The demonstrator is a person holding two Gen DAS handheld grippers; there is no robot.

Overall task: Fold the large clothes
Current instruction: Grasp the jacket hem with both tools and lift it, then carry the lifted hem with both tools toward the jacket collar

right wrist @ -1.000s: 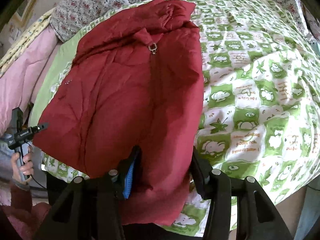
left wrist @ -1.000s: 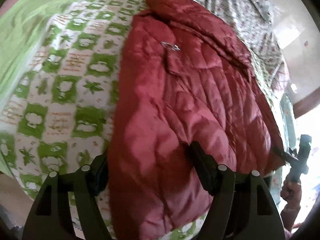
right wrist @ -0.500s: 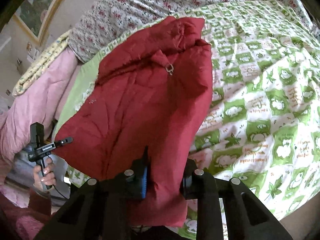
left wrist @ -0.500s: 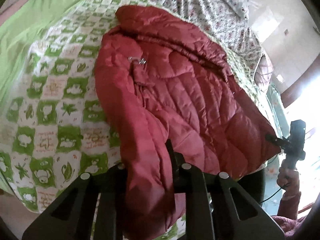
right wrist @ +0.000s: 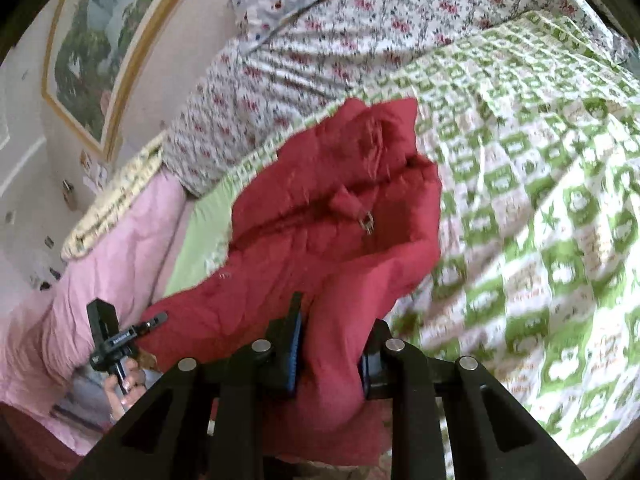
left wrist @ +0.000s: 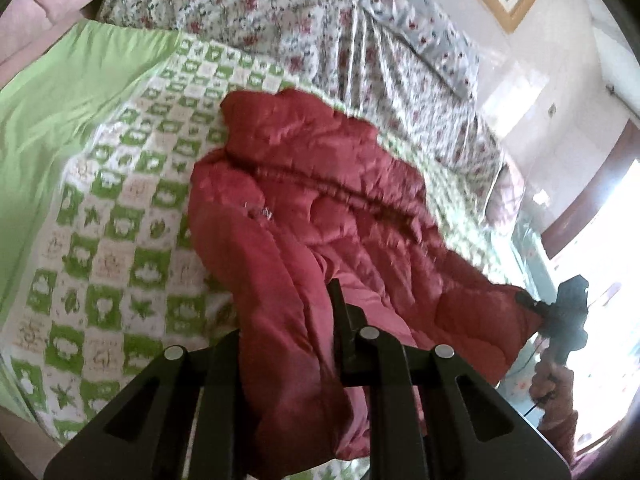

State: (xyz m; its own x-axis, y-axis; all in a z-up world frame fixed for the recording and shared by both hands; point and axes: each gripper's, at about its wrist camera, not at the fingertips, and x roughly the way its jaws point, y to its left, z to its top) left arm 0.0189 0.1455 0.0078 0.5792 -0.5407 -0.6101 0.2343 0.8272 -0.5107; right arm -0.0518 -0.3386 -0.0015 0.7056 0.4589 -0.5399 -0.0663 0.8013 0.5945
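While both grippers pinch its hem, the jacket (left wrist: 320,216) lies on the bed (left wrist: 120,240).
Left gripper (left wrist: 288,320) and right gripper (right wrist: 332,340) each have jaws clamped on red fabric.

The bed's green-and-white checkered quilt (left wrist: 120,264) spreads ahead of both grippers, carrying a red puffer jacket (left wrist: 320,216); a floral sheet (right wrist: 320,60) lies beyond it.
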